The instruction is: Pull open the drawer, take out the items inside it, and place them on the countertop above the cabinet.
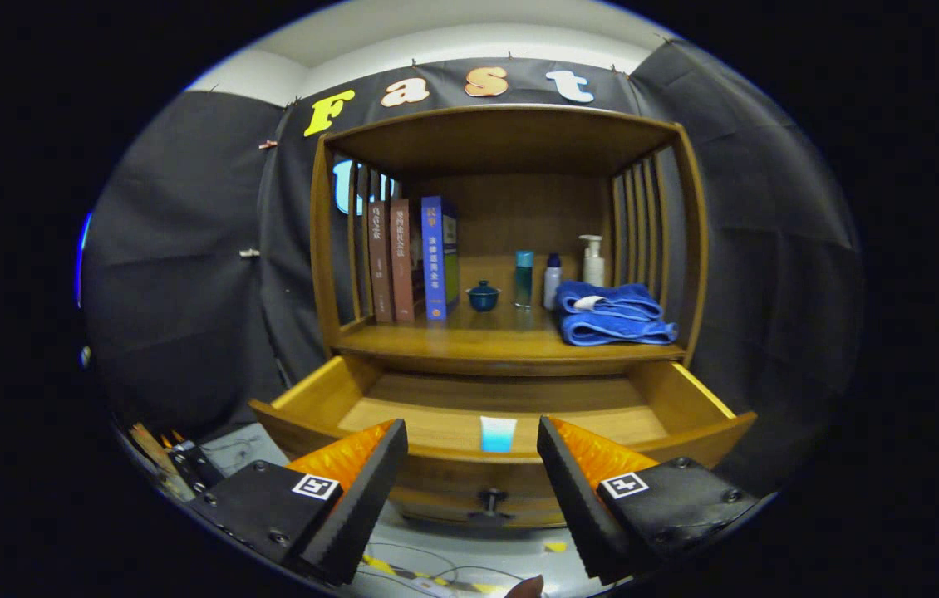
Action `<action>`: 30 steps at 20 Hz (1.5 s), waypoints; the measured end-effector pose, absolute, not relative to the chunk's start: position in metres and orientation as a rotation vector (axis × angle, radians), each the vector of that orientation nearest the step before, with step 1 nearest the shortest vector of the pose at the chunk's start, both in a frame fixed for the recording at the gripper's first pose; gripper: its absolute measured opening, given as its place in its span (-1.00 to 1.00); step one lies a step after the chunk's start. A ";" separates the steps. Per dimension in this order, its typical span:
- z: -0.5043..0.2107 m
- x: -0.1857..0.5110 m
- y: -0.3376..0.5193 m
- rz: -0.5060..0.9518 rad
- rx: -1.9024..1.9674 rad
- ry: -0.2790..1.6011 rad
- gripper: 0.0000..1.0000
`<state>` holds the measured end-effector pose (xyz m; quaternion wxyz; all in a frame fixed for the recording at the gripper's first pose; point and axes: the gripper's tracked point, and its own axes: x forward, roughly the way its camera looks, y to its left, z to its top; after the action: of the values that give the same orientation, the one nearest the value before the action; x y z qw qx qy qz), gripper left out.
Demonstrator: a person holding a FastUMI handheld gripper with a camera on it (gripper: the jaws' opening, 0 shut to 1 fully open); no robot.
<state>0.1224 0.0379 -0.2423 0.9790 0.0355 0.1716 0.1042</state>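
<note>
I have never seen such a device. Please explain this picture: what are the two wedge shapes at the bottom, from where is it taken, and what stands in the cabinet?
The camera rides on a hand-held gripper and looks forward along its two fingers, the wedges you see. They stand open and hold nothing. Ahead is a wooden cabinet whose drawer is already pulled open. Inside it, just beyond the fingers, lies a small light blue cup. On the countertop above stand books, a small dark bowl, three bottles and folded blue towels. The drawer knob shows between the fingers.
</note>
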 end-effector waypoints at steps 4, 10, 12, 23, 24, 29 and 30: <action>-0.235 0.175 0.033 0.183 0.012 0.523 0.98; -0.295 0.207 0.038 0.219 -0.101 0.883 0.98; -0.323 0.206 0.034 0.205 -0.108 1.013 0.98; -0.424 0.209 0.022 0.078 -0.104 1.352 0.90; -0.430 0.209 0.021 0.065 -0.093 1.367 0.81; -0.444 0.203 0.012 0.026 -0.039 1.457 0.12; -0.449 0.207 0.008 0.031 -0.048 1.442 -0.05</action>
<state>0.2066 0.0084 -0.4486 0.7507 -0.0221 0.6601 0.0143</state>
